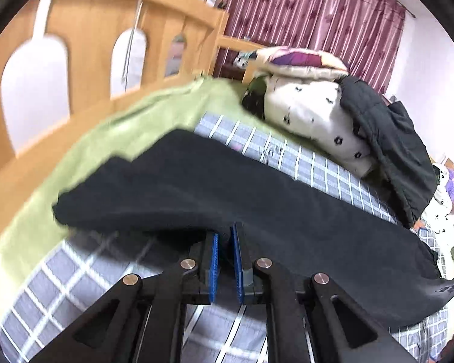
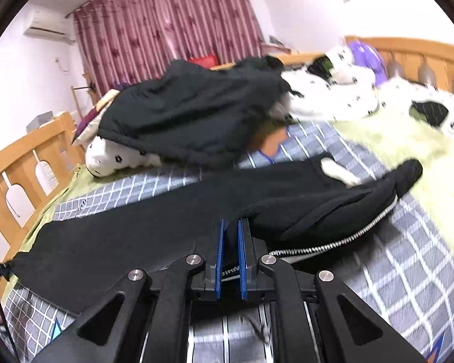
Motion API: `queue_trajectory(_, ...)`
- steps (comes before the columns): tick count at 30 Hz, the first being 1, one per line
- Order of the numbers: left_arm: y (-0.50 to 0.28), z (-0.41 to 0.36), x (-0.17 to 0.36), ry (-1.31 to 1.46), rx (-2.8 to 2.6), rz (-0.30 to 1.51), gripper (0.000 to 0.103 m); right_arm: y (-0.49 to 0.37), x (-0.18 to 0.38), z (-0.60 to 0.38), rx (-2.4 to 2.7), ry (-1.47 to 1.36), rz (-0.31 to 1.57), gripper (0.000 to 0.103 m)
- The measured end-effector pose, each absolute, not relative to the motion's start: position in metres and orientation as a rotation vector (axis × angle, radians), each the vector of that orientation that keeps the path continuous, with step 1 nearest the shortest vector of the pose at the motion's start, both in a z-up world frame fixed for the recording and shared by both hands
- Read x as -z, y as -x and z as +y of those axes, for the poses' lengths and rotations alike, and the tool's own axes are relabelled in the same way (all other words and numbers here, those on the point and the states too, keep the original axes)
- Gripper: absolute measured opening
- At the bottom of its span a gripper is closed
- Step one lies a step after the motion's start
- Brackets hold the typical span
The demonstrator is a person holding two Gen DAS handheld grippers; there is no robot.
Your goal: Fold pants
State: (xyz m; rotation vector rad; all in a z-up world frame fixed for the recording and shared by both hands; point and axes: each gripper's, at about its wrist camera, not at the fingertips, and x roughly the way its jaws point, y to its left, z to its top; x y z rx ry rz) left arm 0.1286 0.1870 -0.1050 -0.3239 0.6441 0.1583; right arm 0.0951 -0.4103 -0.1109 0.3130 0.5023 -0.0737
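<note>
A pair of black pants (image 1: 227, 187) is spread lengthwise across a bed, over a grey and white checked sheet (image 1: 311, 163) that is laid on a green blanket (image 1: 130, 127). In the left wrist view, the near edge of the pants is pinched by the left gripper (image 1: 226, 239), whose blue pads (image 1: 214, 254) are drawn close together with a fold of black cloth caught between them; the cloth is lifted off the sheet at that point, and one end of the pants is seen toward the wooden rail (image 1: 84, 30) at the left side of the bed. In the right wrist view, the right gripper (image 2: 231, 236) is likewise closed to a narrow gap on the near edge of the pants, at the end where a black and white striped waist cord (image 2: 333, 243) is seen trailing across the sheet; the cloth there is raised and bunched. No earlier picture is given, so only the closed grip is told. Farther along the bed, toward its far edge, a black jacket (image 2: 190, 112) is heaped over a white pillow with small black marks (image 1: 305, 112), and another patterned cushion (image 1: 302, 60) is stacked on top. A dark red curtain (image 2: 166, 24) is hung on the far wall, and an air conditioner (image 2: 48, 25) is mounted beside it.
</note>
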Motion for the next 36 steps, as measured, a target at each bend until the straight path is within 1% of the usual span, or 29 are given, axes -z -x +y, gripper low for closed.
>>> queue_trajectory(5, -0.177, 0.179, 0.083, 0.279, -0.175, 0.586, 0.009, -0.133, 0.094, -0.409, 0.079, -0.285, 0.470, 0.008)
queue_trajectory(9, -0.224, 0.168, 0.081, 0.231, -0.197, 0.567, 0.009, -0.175, 0.088, -0.405, 0.084, -0.244, 0.463, 0.007)
queue_trajectory(16, -0.296, 0.139, 0.116, 0.137, -0.242, 0.609, 0.009, -0.251, 0.119, -0.399, 0.113, -0.216, 0.517, 0.008)
queue_trajectory(20, -0.329, 0.139, 0.135, 0.160, -0.266, 0.639, 0.009, -0.286, 0.139, -0.397, 0.149, -0.216, 0.554, 0.008)
queue_trajectory(22, -0.338, 0.142, 0.141, 0.198, -0.251, 0.658, 0.009, -0.301, 0.148, -0.402, 0.167, -0.229, 0.570, 0.009)
queue_trajectory(23, -0.341, 0.143, 0.143, 0.213, -0.245, 0.667, 0.014, -0.306, 0.151, -0.403, 0.176, -0.236, 0.574, 0.011)
queue_trajectory(24, -0.342, 0.143, 0.145, 0.225, -0.227, 0.688, 0.020, -0.309, 0.155, -0.403, 0.183, -0.243, 0.585, 0.023)
queue_trajectory(25, -0.343, 0.141, 0.146, 0.227, -0.202, 0.715, 0.038, -0.309, 0.158, -0.402, 0.179, -0.247, 0.614, 0.034)
queue_trajectory(26, -0.341, 0.138, 0.146, 0.228, -0.173, 0.737, 0.051, -0.309, 0.160, -0.400, 0.169, -0.245, 0.638, 0.058)
queue_trajectory(27, -0.339, 0.135, 0.146, 0.226, -0.162, 0.745, 0.056, -0.304, 0.161, -0.396, 0.158, -0.233, 0.649, 0.064)
queue_trajectory(28, -0.332, 0.132, 0.143, 0.218, -0.159, 0.745, 0.062, -0.293, 0.160, -0.391, 0.157, -0.207, 0.638, 0.064)
queue_trajectory(30, -0.316, 0.126, 0.138, 0.198, -0.154, 0.738, 0.064, -0.270, 0.154, -0.382, 0.176, -0.153, 0.621, 0.064)
queue_trajectory(31, -0.305, 0.123, 0.135, 0.190, -0.139, 0.740, 0.068, -0.258, 0.150, -0.379, 0.165, -0.129, 0.619, 0.064)
queue_trajectory(32, -0.294, 0.122, 0.132, 0.184, -0.127, 0.747, 0.071, -0.246, 0.147, -0.376, 0.152, -0.110, 0.616, 0.065)
queue_trajectory(36, -0.237, 0.126, 0.134, 0.195, -0.079, 0.786, 0.073, -0.186, 0.141, -0.375, 0.147, -0.107, 0.613, 0.077)
